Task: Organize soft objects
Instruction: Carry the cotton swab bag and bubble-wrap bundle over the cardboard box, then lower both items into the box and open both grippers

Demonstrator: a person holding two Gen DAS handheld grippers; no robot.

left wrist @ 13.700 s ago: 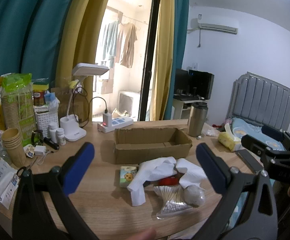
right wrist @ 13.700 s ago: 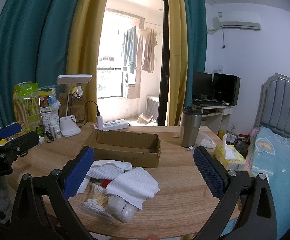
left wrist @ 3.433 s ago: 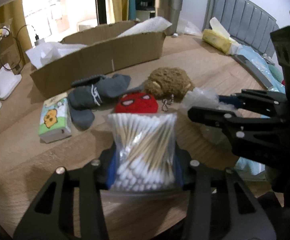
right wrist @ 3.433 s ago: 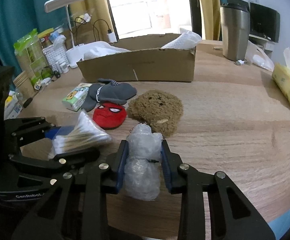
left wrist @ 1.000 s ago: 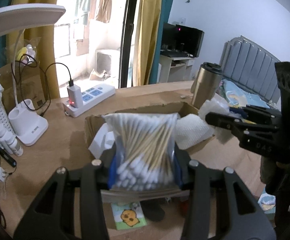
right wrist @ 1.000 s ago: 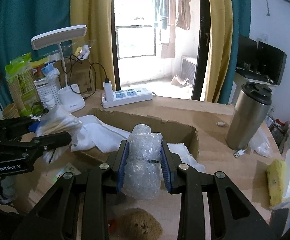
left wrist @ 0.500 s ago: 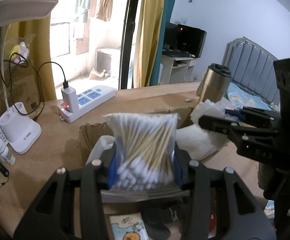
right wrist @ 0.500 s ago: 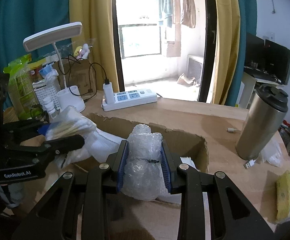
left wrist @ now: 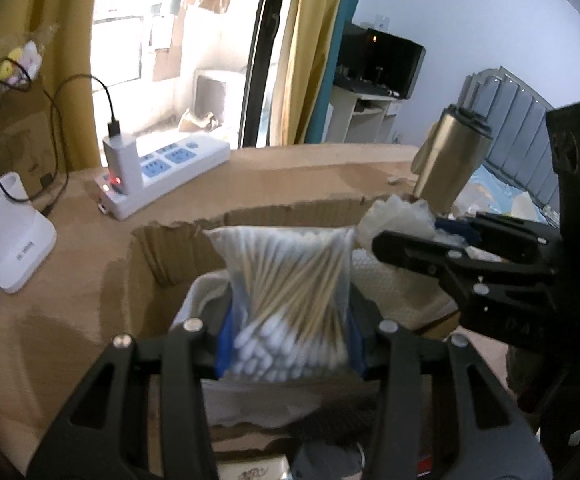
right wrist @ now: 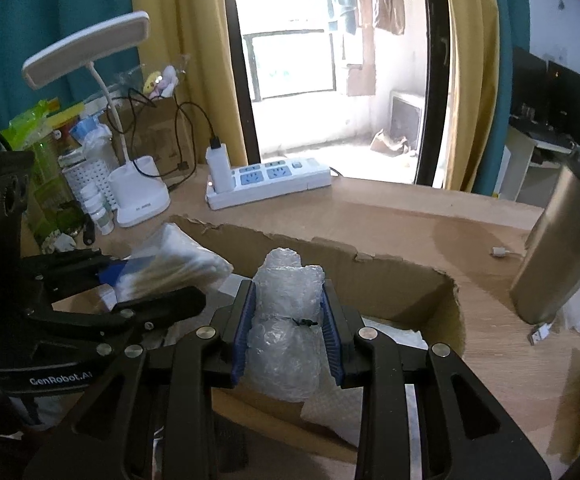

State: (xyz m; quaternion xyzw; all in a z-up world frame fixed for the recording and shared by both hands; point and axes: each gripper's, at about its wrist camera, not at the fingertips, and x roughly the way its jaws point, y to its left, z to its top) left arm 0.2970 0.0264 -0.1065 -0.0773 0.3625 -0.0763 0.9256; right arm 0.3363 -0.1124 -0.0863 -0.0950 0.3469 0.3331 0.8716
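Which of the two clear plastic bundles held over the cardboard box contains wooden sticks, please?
The cotton swab bag in the left gripper; the right gripper holds stickless bubble wrap.

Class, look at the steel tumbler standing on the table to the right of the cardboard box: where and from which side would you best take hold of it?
Grip the steel tumbler around its straight lower body, below the dark lid, tongs coming in level from the box side. It stands upright and its sides are smooth and round; the lid end looks wider and likelier to slip.
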